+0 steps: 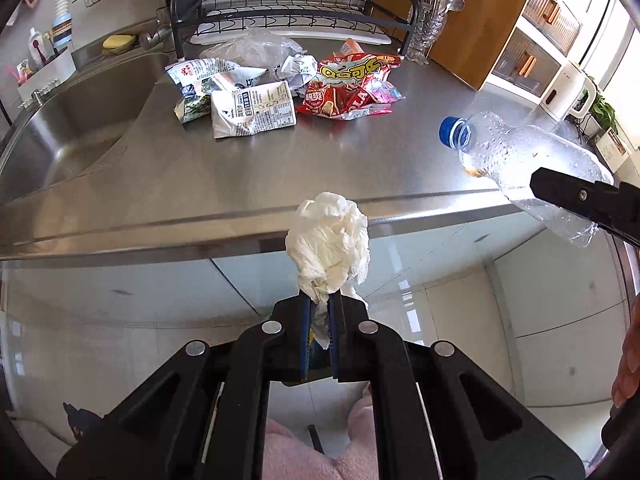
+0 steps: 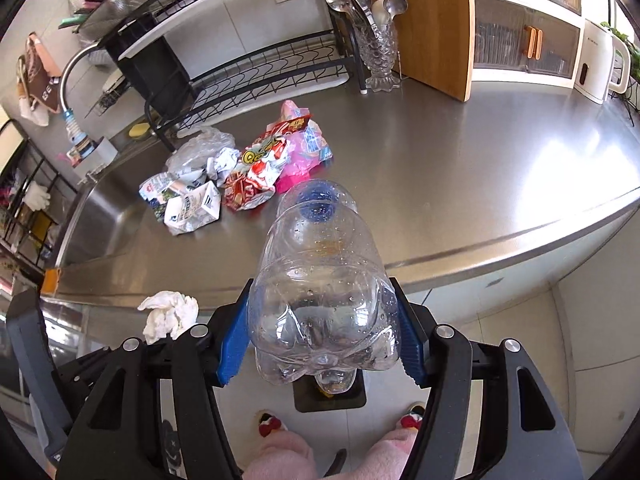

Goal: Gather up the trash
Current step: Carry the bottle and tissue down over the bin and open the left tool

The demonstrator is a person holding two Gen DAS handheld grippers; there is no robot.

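Two pieces are off the counter [image 1: 360, 168]: my left gripper [image 1: 320, 312] pinches a tissue [image 1: 328, 240] at frame centre, my right gripper [image 2: 320, 344] clamps a bottle [image 2: 324, 300]. Wrappers [image 1: 348, 88] and cartons [image 1: 252, 114] remain piled in the upper middle, so I judge the job under half done.

Steel counter [image 1: 360, 168] (sunlit), sink [image 1: 80, 120], tiled floor [image 2: 580, 340].
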